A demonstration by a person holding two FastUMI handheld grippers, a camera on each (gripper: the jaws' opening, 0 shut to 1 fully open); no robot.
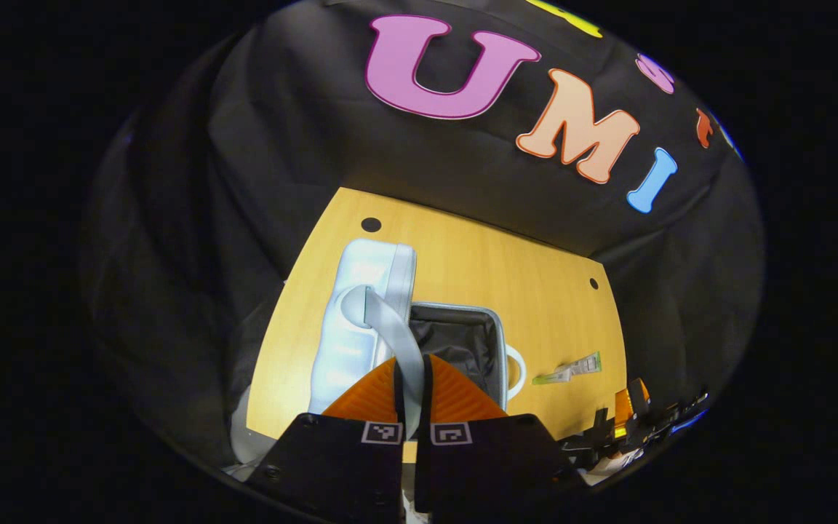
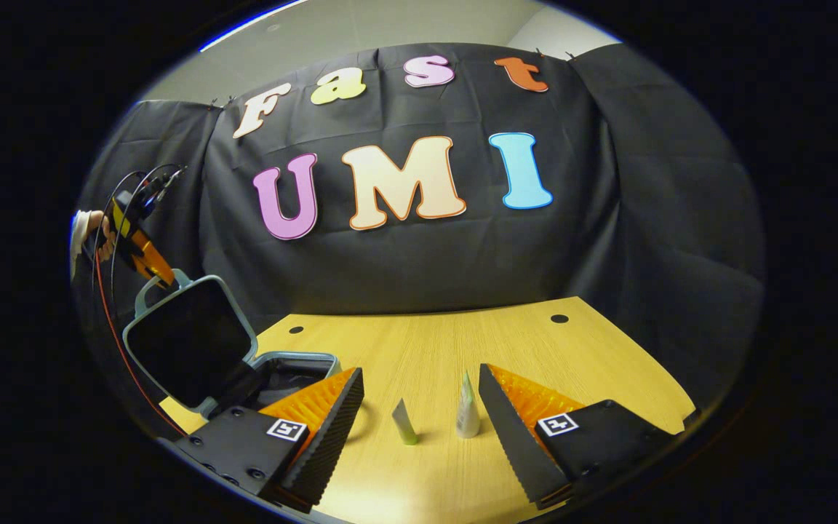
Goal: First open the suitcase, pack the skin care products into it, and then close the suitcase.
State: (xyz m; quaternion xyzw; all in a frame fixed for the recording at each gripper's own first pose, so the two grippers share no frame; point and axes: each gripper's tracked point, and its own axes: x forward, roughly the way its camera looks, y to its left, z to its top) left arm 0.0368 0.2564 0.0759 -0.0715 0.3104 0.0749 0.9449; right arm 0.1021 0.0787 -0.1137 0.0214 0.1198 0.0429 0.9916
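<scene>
The suitcase stands open on the wooden table. Its pale blue lid is raised, and the dark lined base lies flat beside it. My left gripper is shut on the lid's handle, holding the lid up. In the right gripper view, the lid rises at the left with the left gripper and a hand at its top. My right gripper hovers open over the table, with two skin care tubes between its fingers, untouched. The tubes lie right of the case.
The suitcase base sits just left of my right gripper's left finger. Bare tabletop stretches behind the tubes to the black cloth wall. The right gripper shows at the table's near right corner. Small dark holes mark the table.
</scene>
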